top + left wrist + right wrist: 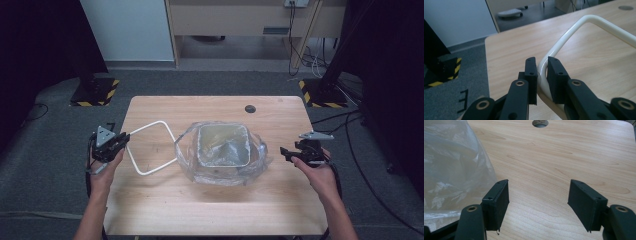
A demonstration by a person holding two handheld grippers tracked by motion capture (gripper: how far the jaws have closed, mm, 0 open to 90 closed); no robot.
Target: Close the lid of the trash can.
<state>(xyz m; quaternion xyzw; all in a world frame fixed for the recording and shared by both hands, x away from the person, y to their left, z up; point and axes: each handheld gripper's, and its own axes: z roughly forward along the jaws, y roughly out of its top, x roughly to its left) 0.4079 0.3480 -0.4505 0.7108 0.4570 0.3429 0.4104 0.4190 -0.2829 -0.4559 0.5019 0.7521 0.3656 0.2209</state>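
Left gripper (pixel 541 75) clamped on near-left corner of white frame (pixel 150 147), lifting it off table (pixel 210 210) left of bag-lined bin (pixel 223 146). Judged next: carry frame over bin rim. Right gripper (pixel 539 205) wide open, empty, level beside bag, right.

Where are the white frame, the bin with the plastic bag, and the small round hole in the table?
white frame (pixel 584 21): left gripper view, its rounded far corner.
plastic-lined bin (pixel 223 126): high view, its far rim.
round hole (pixel 250 109): high view, its dark centre.
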